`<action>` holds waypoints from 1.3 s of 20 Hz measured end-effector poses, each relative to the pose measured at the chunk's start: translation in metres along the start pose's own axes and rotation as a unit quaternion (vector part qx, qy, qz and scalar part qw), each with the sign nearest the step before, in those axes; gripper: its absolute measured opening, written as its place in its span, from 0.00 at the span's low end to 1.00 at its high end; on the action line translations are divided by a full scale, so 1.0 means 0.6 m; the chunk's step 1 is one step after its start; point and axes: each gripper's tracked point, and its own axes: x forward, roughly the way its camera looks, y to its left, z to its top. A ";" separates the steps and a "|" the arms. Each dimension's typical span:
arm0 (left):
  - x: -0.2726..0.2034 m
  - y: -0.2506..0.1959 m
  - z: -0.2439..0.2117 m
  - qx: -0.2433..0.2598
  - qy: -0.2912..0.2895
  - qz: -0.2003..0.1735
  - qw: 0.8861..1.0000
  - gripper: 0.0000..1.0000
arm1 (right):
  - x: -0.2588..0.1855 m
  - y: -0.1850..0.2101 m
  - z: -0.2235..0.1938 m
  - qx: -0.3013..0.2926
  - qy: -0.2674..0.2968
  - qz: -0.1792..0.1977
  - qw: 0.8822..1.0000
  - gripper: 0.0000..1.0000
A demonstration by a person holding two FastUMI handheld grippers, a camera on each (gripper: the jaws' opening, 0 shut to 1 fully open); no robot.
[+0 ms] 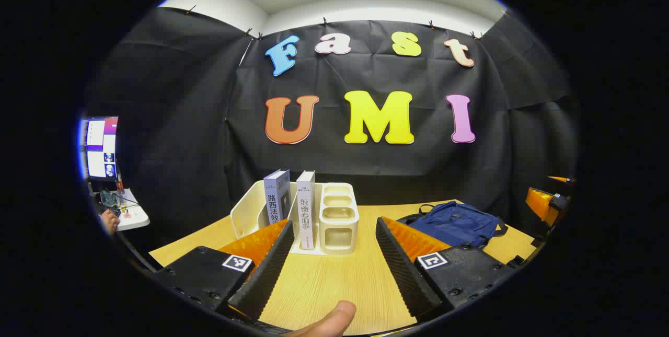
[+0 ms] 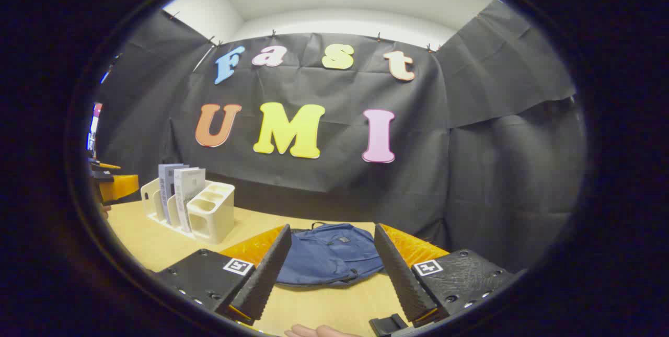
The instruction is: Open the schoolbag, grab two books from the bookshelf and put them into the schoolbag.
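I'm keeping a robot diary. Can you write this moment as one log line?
left gripper open, faces books in bookshelf | right gripper open, faces schoolbag flat on table | nothing held

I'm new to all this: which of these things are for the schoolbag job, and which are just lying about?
For the job: blue schoolbag, two books, cream bookshelf, left gripper, right gripper.

Lying about: monitor, small white side table.
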 end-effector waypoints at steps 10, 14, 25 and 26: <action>0.004 0.023 0.003 0.041 -0.008 0.001 0.999 0.99 | 0.006 0.068 -0.001 -0.062 0.013 0.007 0.998 0.95; 0.002 0.023 0.008 0.053 -0.019 -0.003 0.998 0.99 | 0.015 0.081 -0.016 -0.066 0.024 0.015 0.997 0.95; 0.008 0.032 0.006 0.054 -0.023 0.000 0.998 0.99 | 0.155 0.146 -0.203 -0.138 0.169 0.043 0.975 0.95; 0.010 0.033 0.003 0.053 -0.024 0.001 0.998 0.99 | 0.170 0.152 -0.215 -0.156 0.175 0.044 0.971 0.95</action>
